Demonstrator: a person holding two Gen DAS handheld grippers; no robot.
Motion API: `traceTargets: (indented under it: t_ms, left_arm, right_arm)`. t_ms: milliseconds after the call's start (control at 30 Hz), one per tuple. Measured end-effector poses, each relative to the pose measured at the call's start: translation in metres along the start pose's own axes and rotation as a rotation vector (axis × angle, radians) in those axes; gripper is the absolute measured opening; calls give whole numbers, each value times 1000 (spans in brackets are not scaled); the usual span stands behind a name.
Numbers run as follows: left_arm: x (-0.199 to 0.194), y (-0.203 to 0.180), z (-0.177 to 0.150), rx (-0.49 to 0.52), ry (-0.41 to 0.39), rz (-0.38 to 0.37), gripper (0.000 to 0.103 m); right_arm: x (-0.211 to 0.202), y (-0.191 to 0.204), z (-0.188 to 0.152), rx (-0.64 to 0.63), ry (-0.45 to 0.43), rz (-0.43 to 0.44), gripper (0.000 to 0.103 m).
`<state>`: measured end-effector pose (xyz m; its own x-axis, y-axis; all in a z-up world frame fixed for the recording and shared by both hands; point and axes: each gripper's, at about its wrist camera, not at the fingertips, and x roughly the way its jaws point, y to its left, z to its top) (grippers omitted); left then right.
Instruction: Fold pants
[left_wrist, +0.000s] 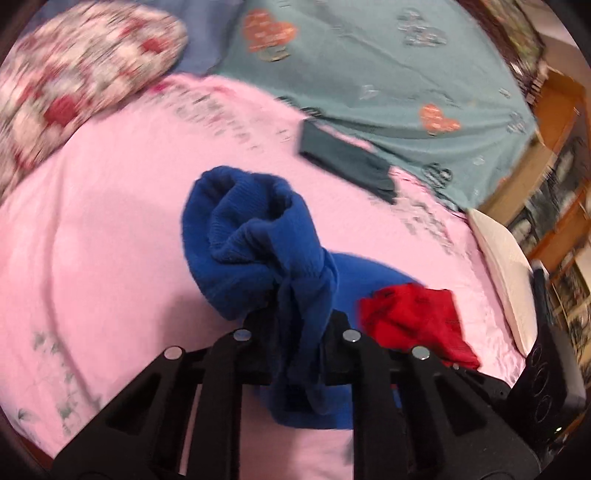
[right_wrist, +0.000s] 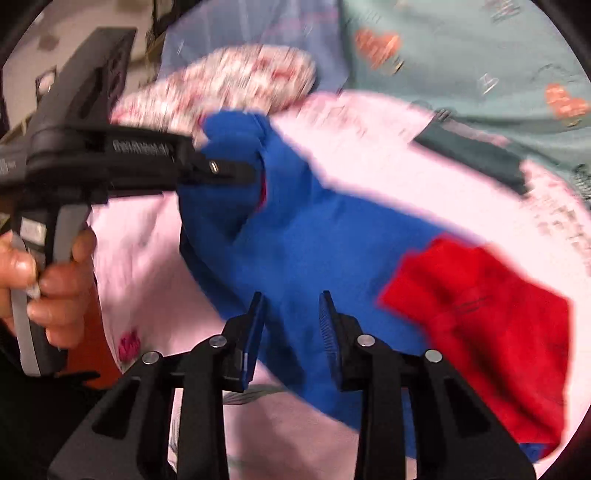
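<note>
The blue pants (left_wrist: 251, 236) with a red part (left_wrist: 417, 321) lie on the pink sheet (left_wrist: 110, 240). My left gripper (left_wrist: 295, 325) is shut on a bunched end of the blue fabric and holds it lifted. In the right wrist view the left gripper (right_wrist: 255, 173) comes in from the left, clamped on that raised end. The pants (right_wrist: 314, 251) spread toward the red part (right_wrist: 487, 314) at the right. My right gripper (right_wrist: 291, 306) is open just above the blue fabric, with cloth showing between its fingers.
A floral pillow (left_wrist: 74, 81) lies at the far left. A teal heart-print blanket (left_wrist: 388, 66) covers the far side, with a dark folded garment (left_wrist: 343, 158) at its edge. A white pillow (left_wrist: 506, 277) and wooden shelves (left_wrist: 554, 166) are at the right.
</note>
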<state>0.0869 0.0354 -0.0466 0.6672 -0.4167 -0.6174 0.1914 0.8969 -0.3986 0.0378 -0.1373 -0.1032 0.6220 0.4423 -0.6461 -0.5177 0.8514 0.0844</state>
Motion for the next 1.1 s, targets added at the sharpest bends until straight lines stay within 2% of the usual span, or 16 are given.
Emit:
traceTargets:
  t_ms: [100,200,300,367,433,500,567,600,700,767,833,867,933,1033,1067,1100]
  left_arm:
    - [5,-70,16,135,-8,-97,15]
    - [24,-145,10,280,31,-194,15]
    - [68,-212,-23,440,160,-234,15]
    - [109,-232,-52,510,277,-202,16]
    - [137,-232,-72,507,381,-170,17]
    - [129,-226,-73,496,356,-188,17]
    - [108,-223,-63,484,328,-209,22]
    - [95,-219,-58,474,308,-225,31]
    - [54,-207,-52,452,233,-295,99]
    - [17,-200,-51,467,141,-346,99]
    - [-5,-189,-50,472,99,-356,99]
    - [-12,-181,-47,461,75,-330,99]
    - [-12,-163,-43,435,61,-240,99]
    - [10,-126,-40,332,124,-132,99]
    - [20,-116,-40,294,154,-120,99]
    - [28,-109,-42,276,177,-102,99]
  right_arm:
    - [-69,-36,0,103,-159,-96,32]
    - [-128,-81,-20,251,-241,-211,32]
    - [-168,-130,-53,425,-254,-353,32]
    - [-177,-155,-73,508,-226,-400,32]
    - [-175,-173,-85,566,-199,-378,40]
    - [-170,-185,-93,604,-180,-332,57]
    - [-163,-194,-92,623,-176,-264,61]
    - [-161,-195,-93,627,-177,-242,64]
    - [-148,-198,-77,650,-187,-138,70]
    - [-140,-194,-62,658,-184,-77,73]
    - [-132,-190,-48,646,-179,-53,84]
    - [-128,-188,-42,638,-161,-68,90]
    - [-114,-184,-36,633,-103,-70,90]
    - [-96,-178,-32,625,-46,-65,90]
    - [-88,-178,-30,618,-17,-85,86]
    - [-77,-179,-30,623,18,-89,62]
